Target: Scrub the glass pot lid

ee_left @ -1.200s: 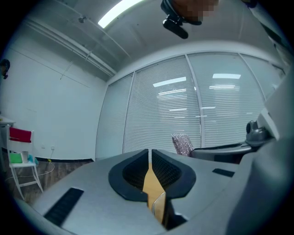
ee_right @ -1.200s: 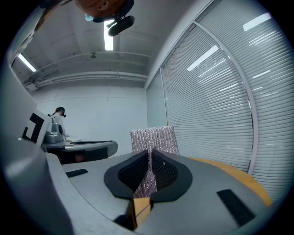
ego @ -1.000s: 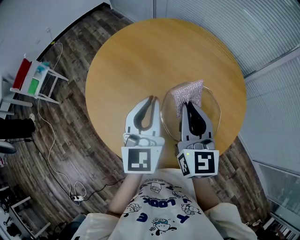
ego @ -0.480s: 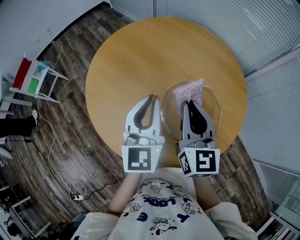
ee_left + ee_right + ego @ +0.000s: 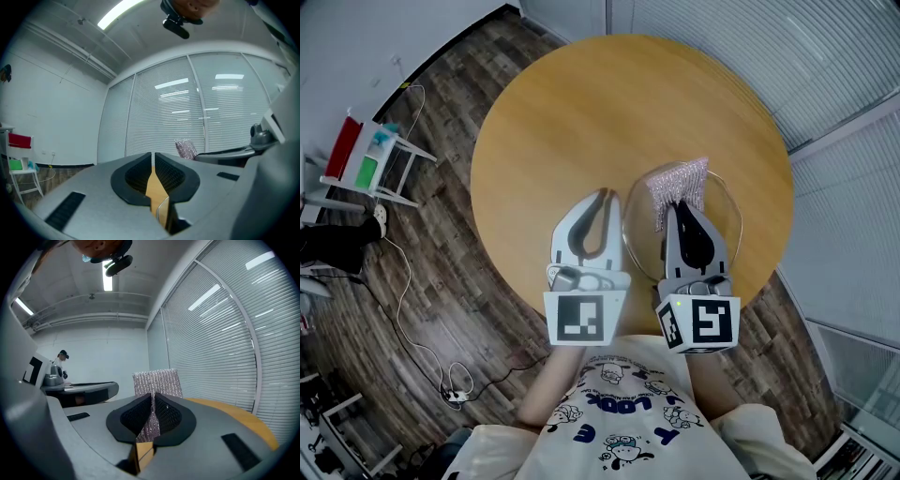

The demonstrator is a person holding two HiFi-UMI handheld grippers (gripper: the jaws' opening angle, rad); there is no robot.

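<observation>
A clear glass pot lid (image 5: 712, 202) lies on the round wooden table (image 5: 581, 122) near its right front edge. A silvery mesh scrubbing cloth (image 5: 677, 185) rests over the lid's far part. My right gripper (image 5: 677, 203) is shut on the cloth (image 5: 157, 383), which stands up between its pads above the lid. My left gripper (image 5: 602, 196) is shut with nothing in it, its tip just left of the lid's rim. In the left gripper view only a sliver of table shows between the closed left gripper (image 5: 153, 161) jaws, and the cloth (image 5: 186, 148) shows at the right.
The table edge runs close under both grippers. A small white rack (image 5: 370, 155) with red and green items stands on the wood floor at the left, with a cable (image 5: 403, 291) trailing from it. Blinds-covered glass walls (image 5: 825, 56) lie beyond the table.
Both grippers and the cloth stay almost where they were; the right gripper has crept a touch right. A person's foot at the far left edge has shifted.
</observation>
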